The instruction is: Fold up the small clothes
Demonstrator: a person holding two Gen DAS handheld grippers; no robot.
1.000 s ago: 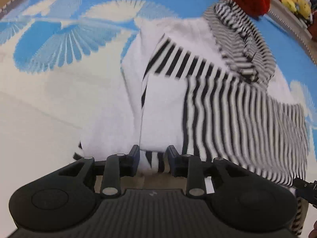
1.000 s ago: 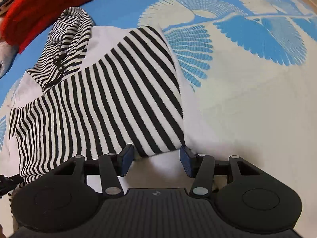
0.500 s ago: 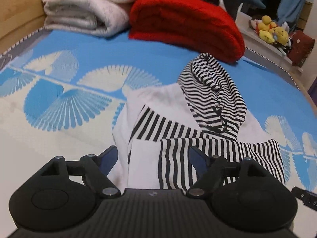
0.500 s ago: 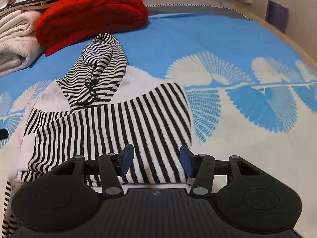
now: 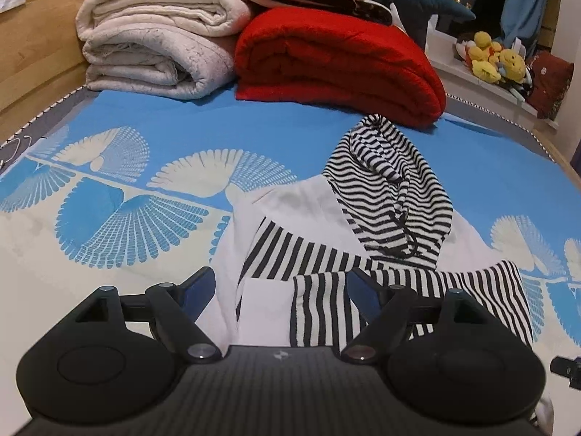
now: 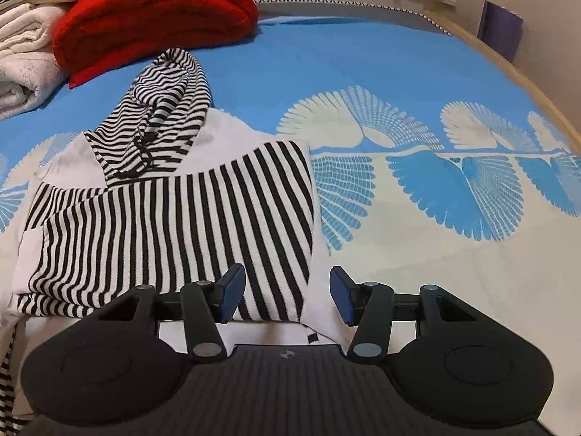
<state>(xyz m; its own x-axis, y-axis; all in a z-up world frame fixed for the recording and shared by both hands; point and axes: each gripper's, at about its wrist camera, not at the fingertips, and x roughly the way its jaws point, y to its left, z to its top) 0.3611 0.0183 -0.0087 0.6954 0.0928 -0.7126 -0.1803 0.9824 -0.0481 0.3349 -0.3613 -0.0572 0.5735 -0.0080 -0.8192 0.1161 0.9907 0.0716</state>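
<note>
Striped hoodie (image 5: 363, 254) — partly folded, sleeves across body, centre-right of left view, on blue patterned bedspread (image 5: 145, 138), left gripper (image 5: 281, 287) jaws spread wide, empty, right gripper (image 6: 287, 292) — jaws apart, gripping nothing, red blanket (image 5: 337, 61) upper centre.

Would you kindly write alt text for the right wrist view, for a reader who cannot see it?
A small black-and-white striped hoodie lies partly folded on a blue bedspread with cream fan patterns, its hood pointing away. The right tool hangs open above its near edge, gripping nothing. A folded red blanket sits behind.
</note>
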